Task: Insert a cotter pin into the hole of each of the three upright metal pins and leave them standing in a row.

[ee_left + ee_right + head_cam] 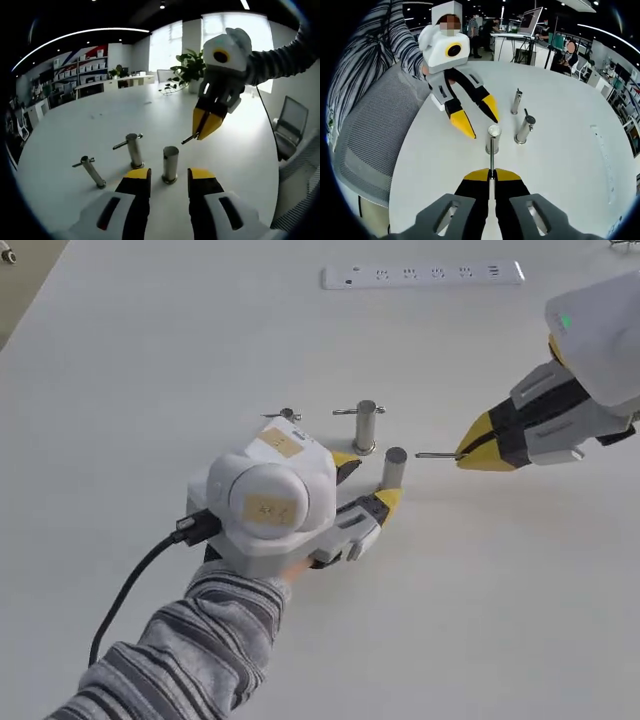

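The right tool (463,453) is clenched on a cotter pin (434,454), which sticks out level from its tips toward the left of the head view. The pin's free end points at the upper part of the bare metal pin (394,468). That pin stands upright on the table (500,620) just left of the free end, with a small gap between them. In the right gripper view the cotter pin runs straight up the frame and its tip overlaps the bare pin. The 2 long axes look crossed at a right angle and lined up, so I judge the coming move to be a short push along the cotter pin's length.

The right tool is the one at the height of the pin's top. The left tool (367,482) sits low and released, its 2 jaws spread, with the bare pin's foot just ahead of the gap between them. Whether either jaw touches the pin I cannot tell.

The hole in the bare pin is too small to make out, so it is unclear whether it faces the cotter pin's tip. The middle metal pin (365,427) already carries a crosswise cotter pin near its top. So does the far metal pin (289,417) at the upper left, though its lower part is hidden behind the left gripper's body.
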The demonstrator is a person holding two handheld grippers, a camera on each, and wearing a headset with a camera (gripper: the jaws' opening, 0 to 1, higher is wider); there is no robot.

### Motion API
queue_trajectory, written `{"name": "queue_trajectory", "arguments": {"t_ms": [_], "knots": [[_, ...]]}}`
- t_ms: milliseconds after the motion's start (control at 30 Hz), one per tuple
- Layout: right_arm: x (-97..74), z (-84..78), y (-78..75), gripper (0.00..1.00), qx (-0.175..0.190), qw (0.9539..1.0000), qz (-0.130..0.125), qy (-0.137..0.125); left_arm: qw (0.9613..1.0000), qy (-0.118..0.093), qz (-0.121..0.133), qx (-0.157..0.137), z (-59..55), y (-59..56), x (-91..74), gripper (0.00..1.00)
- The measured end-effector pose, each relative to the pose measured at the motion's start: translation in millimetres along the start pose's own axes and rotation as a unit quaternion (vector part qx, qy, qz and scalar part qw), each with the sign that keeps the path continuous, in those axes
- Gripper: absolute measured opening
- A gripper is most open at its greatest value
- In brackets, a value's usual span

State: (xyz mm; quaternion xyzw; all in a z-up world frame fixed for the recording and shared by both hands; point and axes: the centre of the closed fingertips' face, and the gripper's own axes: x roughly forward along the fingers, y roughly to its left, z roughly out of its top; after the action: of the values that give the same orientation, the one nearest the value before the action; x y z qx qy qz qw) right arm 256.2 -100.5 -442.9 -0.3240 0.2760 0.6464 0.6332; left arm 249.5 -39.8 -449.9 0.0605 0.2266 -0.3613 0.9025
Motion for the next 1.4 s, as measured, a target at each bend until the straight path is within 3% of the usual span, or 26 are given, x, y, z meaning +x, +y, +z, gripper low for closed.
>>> {"name": "queue_trajectory", "arguments": {"t_ms": [300,500,800,1400], "knots": [[8.2,-3.7,-4.2,0.00,-0.006,1.0000,0.005,0.006,0.9997,0.011,0.017,-0.011,-6.5,3.0,18.0,0.23],[11.4,-2.1,-3.0,0.00,-0.009,0.9999,0.006,0.004,0.9991,0.010,0.008,-0.039,-6.7,0.4,25.8,0.18],[12.1,-2.8,-4.4,0.00,-0.011,0.9999,0.008,0.005,0.9986,0.013,0.011,-0.050,-7.3,1.3,29.4,0.13],[11.7,2.8,-2.3,0.00,-0.018,0.9997,0.013,0.003,0.9991,0.016,-0.003,-0.039,-8.5,-0.2,31.3,0.10]]}}
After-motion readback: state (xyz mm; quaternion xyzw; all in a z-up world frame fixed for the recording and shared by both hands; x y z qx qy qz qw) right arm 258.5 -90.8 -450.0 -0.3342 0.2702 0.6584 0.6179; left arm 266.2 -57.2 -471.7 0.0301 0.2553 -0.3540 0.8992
